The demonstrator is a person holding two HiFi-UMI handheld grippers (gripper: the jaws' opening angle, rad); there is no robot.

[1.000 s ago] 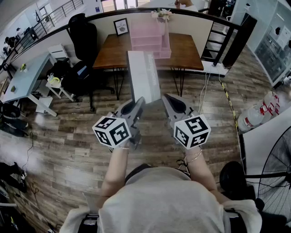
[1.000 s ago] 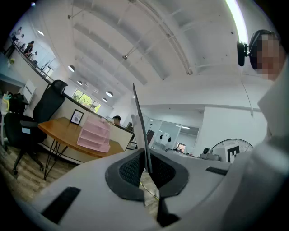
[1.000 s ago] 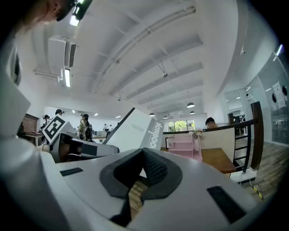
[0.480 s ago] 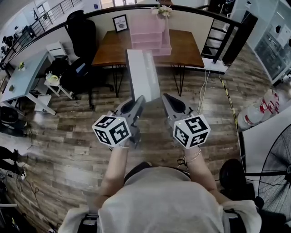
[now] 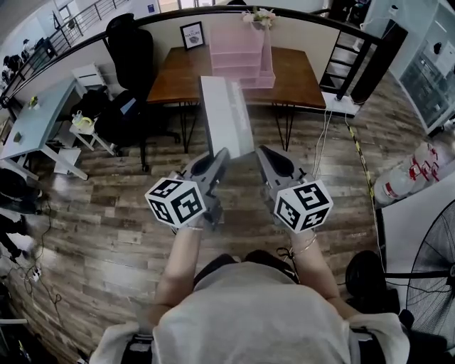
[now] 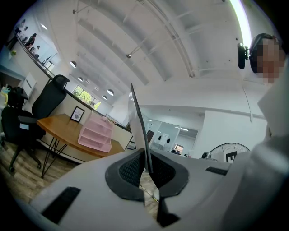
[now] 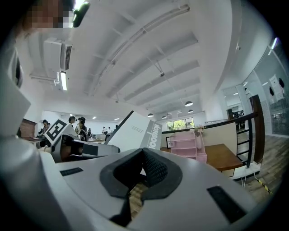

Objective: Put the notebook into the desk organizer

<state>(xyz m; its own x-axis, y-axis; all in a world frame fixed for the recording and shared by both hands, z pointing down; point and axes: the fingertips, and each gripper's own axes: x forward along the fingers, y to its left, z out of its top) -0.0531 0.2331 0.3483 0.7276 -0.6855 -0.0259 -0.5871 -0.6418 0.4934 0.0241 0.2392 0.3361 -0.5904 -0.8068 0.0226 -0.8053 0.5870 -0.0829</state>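
Observation:
A slim grey-white notebook (image 5: pixel 226 117) stands on edge in the air, with my left gripper (image 5: pixel 221 156) shut on its near lower corner. The left gripper view shows its thin edge (image 6: pixel 138 127) pinched between the black pads (image 6: pixel 131 169). My right gripper (image 5: pixel 262 152) is beside it on the right, level with the left one, shut and holding nothing. In the right gripper view the notebook (image 7: pixel 133 130) shows to the left of those jaws (image 7: pixel 137 173). The pink tiered desk organizer (image 5: pixel 239 58) sits at the back of a brown wooden table (image 5: pixel 293 79), ahead of both grippers.
A black office chair (image 5: pixel 132 55) stands left of the table. A framed picture (image 5: pixel 190 35) and a flower vase (image 5: pixel 260 17) flank the organizer. Cables (image 5: pixel 359 153) trail on the wood floor; water bottles (image 5: pixel 412 178) and a fan (image 5: pixel 430 274) are at the right.
Both grippers and the notebook have crept forward towards the table. The grip on the notebook looks the same.

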